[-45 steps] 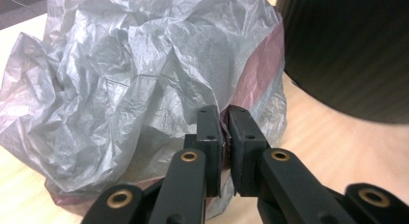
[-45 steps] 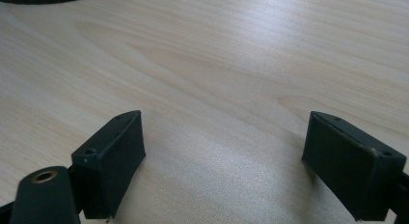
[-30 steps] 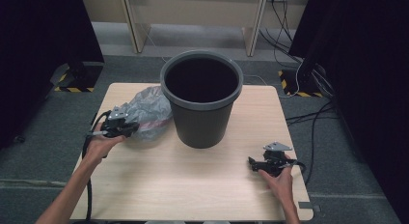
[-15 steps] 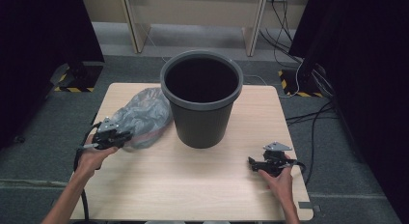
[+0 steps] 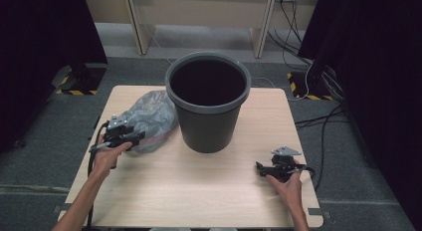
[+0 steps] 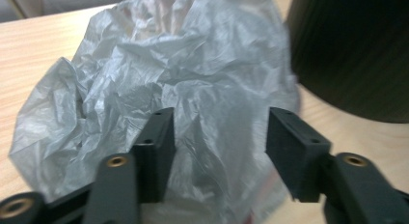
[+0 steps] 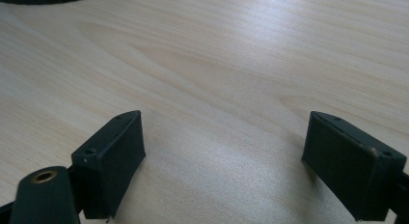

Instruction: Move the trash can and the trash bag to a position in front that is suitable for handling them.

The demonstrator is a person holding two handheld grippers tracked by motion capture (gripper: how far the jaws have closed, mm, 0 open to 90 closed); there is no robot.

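Crumpled, translucent grey plastic bag [image 5: 149,120] lay on the pale wooden table [image 5: 199,191], touching the left side of the dark grey round plastic bin [image 5: 208,104], which stood upright near the table's far edge. I held the left gripper [image 5: 133,137] at the bag's near-left edge; its jaws had just been opening and stood moderately apart. In the left gripper view the bag [image 6: 183,89] lay behind and between the two black fingers [image 6: 156,147], with neither pad pressing on it, so nothing was gripped. I kept the right gripper [image 5: 260,167] low over the table's near-right corner, well apart from the bin, its jaws spread wide over bare wood [image 7: 231,89] and holding nothing.
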